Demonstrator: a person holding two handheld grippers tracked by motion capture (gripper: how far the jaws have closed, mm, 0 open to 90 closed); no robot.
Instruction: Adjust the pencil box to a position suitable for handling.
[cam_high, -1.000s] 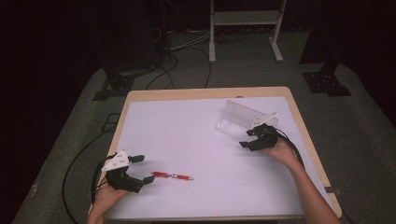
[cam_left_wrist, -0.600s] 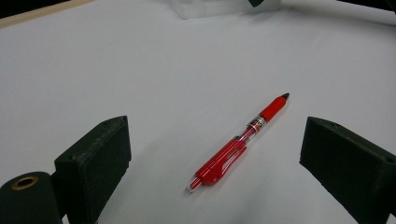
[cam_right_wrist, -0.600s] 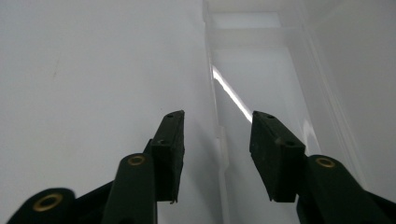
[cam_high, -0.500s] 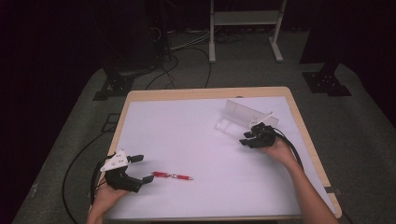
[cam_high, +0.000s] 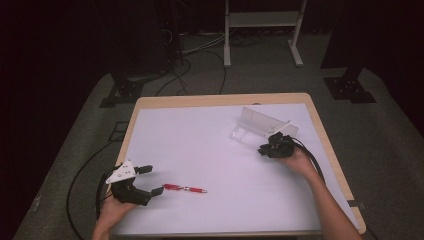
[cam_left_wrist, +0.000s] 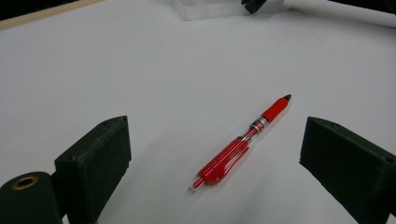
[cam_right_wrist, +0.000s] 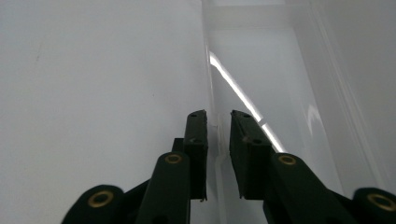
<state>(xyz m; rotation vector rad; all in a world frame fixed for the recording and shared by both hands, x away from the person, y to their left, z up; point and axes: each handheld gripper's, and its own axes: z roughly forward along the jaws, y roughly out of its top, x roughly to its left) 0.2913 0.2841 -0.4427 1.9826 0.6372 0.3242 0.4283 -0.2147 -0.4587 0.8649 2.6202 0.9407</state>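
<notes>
Near edge: left tool (cam_high: 152, 180) jaws wide, nothing between the pads; slim red plastic click pen (cam_left_wrist: 243, 142) lies flat on the white counter (cam_high: 200, 145) just ahead. Farther off, right tool (cam_right_wrist: 218, 135) has just been closing, jaws narrowed onto the thin side wall of the clear plastic box (cam_high: 262, 127) (lid up) – steadying it for the pen, likely. Route between is bare

Clear box (cam_high: 260, 125) at 2 o'clock: transparent glossy plastic, bright glare streaks on walls. Pen (cam_left_wrist: 243, 142) at 7 o'clock: shiny red plastic barrel, clear mid-section, black tip. Table (cam_high: 200, 150): smooth matt white top, light wood edge. Gripper pads (cam_left_wrist: 98, 158): matt black, slightly grainy, brass-coloured rivets.
</notes>
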